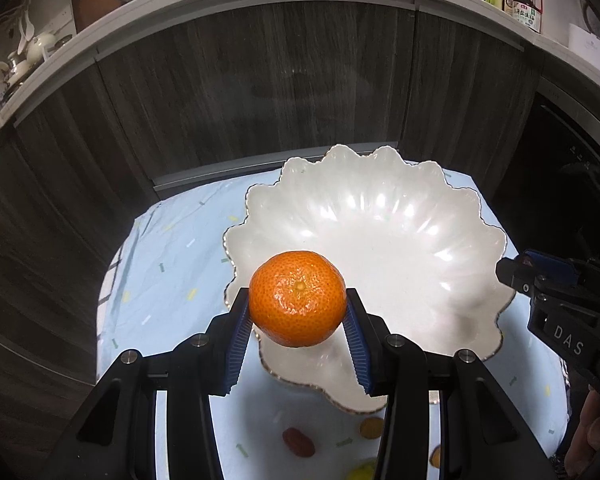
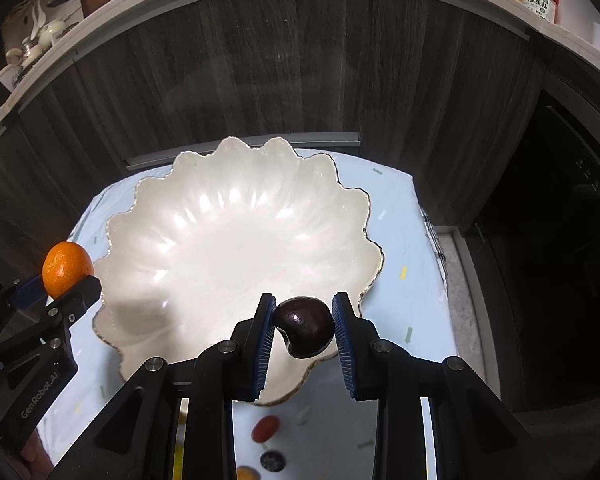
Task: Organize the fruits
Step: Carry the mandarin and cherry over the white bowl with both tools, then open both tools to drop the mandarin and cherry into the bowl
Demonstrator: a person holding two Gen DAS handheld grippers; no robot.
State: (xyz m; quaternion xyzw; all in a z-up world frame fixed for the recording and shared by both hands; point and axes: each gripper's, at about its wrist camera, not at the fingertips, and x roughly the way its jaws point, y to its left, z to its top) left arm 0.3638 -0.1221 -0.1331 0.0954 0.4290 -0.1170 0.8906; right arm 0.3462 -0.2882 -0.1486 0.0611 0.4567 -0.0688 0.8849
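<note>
Both loads hang over the bowl (image 2: 236, 236) (still bare): left gripper (image 1: 298, 312) clamps the orange (image 1: 298, 298), right gripper (image 2: 304, 326) the cherry (image 2: 305, 328); next, lower and release.

We see small fruits (image 2: 265, 429) half hidden behind the right tool (image 2: 303, 330); bottle labels (image 1: 525, 14) are too small to read.

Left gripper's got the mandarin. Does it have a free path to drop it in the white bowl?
Probably yes. The left gripper holds the mandarin over the near rim of the white bowl; the bowl looks unoccupied. The right gripper, holding a dark fruit, is opposite.
</note>
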